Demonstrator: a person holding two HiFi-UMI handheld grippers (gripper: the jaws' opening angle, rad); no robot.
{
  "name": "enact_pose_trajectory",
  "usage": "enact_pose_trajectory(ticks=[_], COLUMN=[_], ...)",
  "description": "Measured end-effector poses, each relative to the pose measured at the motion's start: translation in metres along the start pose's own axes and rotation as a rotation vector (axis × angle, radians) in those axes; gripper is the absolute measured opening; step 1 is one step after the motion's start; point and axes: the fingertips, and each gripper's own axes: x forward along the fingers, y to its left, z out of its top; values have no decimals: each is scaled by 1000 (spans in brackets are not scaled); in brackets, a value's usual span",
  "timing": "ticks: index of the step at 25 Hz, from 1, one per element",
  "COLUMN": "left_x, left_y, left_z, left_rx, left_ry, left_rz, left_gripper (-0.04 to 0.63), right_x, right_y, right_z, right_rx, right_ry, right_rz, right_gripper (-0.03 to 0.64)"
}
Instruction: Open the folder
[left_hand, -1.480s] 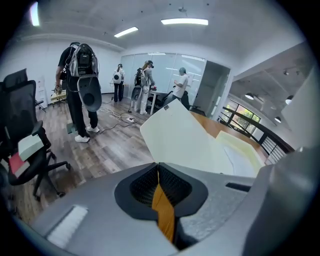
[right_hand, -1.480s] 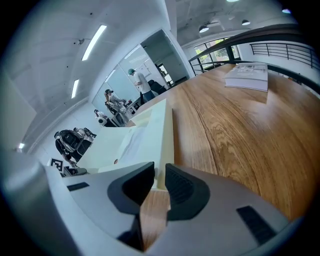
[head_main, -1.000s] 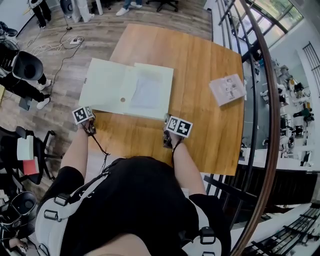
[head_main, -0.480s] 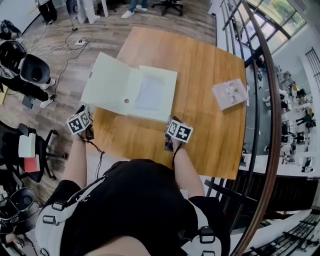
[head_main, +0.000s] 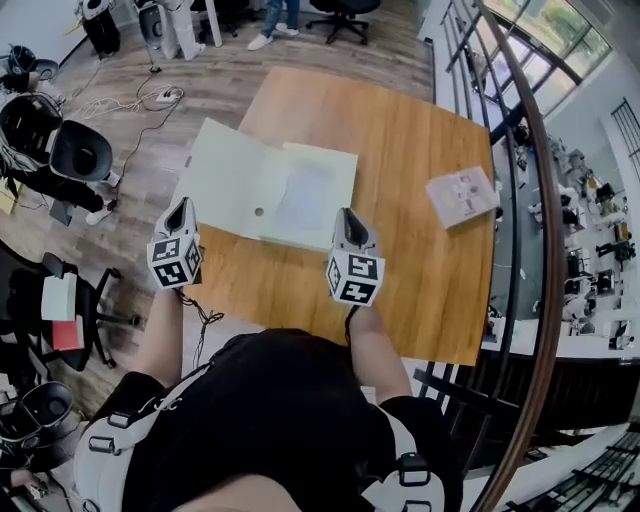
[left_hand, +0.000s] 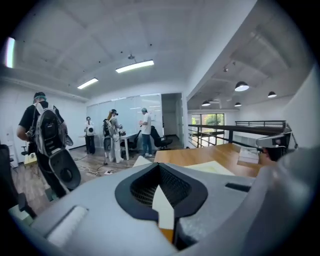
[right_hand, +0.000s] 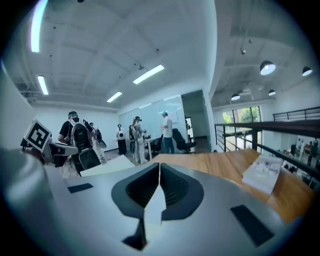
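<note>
Folder (head_main: 262, 195) open — ahead of L tongs (head_main: 181, 207), R tongs (head_main: 347, 215).

Pale cream-yellow on the folder (head_main: 240, 180), with a fainter bluish white on the sheet (head_main: 305, 195) inside. Warm orange-brown wood grain across the surface (head_main: 400, 140). White with small grey printed patches on the far-right booklet (head_main: 462, 196). Light grey on the left claw (head_main: 181, 208) and right claw (head_main: 347, 216), both with black-and-white square markers. Grey-brown planks on the floor (head_main: 130, 130).
</note>
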Motion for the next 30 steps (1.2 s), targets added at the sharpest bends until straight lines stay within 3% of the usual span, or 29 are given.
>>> enact_pose_trajectory(ticks=[1,6,13,18,30], left_x=[2,-1,-15,-16,-23], left_y=[-15,-91,-158,-171,-166], left_z=[13,76,90,78,73], left_rx=[4,-4,43,3,-8], left_ry=[-23,-158,-265,-221,-195], left_rz=[-35,-207,-306,-333,-304], left_gripper=[2,2,2,2,2], right_x=[-2,-15,-28,-30,-41], right_y=[7,42,52,48,41], right_z=[17,79,91,69,74], right_rx=[-25,-79,-100,-89,-88], right_ry=[-54,-229,-269,-218,-246], right_rz=[1,32,44,40,44], right_gripper=[6,5,5,5,5])
